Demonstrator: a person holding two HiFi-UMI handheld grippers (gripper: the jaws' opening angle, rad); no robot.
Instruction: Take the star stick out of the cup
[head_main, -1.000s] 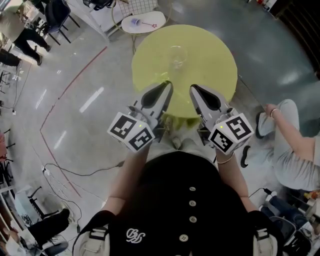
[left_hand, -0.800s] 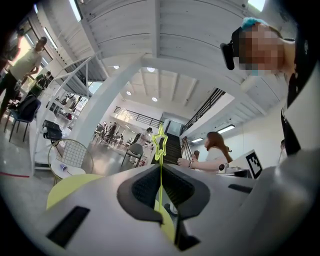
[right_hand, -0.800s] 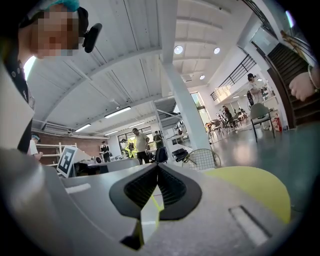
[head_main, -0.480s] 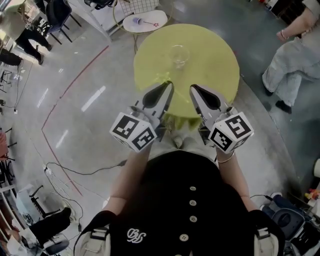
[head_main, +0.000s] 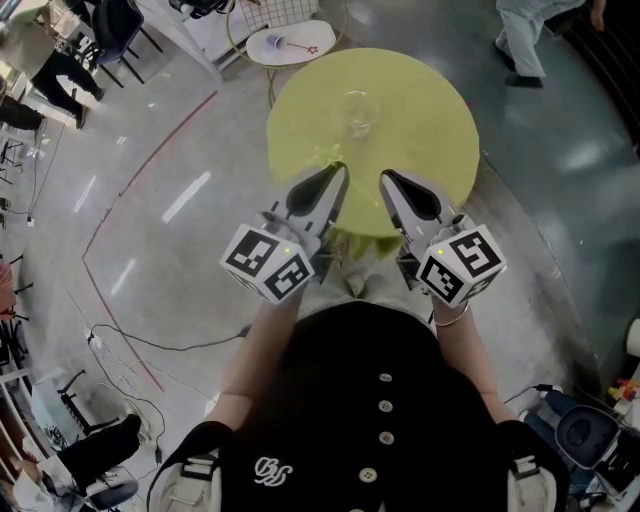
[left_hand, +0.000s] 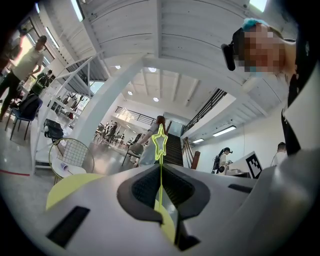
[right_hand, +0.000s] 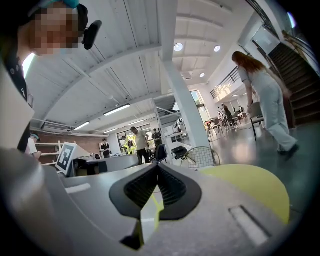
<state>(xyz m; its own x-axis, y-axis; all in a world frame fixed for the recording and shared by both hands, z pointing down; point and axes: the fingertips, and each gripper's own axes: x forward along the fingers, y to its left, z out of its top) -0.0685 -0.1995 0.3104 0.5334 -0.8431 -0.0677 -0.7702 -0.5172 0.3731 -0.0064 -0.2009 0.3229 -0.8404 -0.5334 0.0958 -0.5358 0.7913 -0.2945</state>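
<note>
The left gripper (head_main: 338, 170), near the cup (head_main: 357, 108), pinches a thin yellow-green star stick (left_hand: 160, 157), its outlined star up; the right gripper (right_hand: 157, 167) is closed and empty.

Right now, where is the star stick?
In the left gripper view, the star stick stands upright between the shut jaws of the left gripper, out of the cup on the yellow table ahead.
</note>
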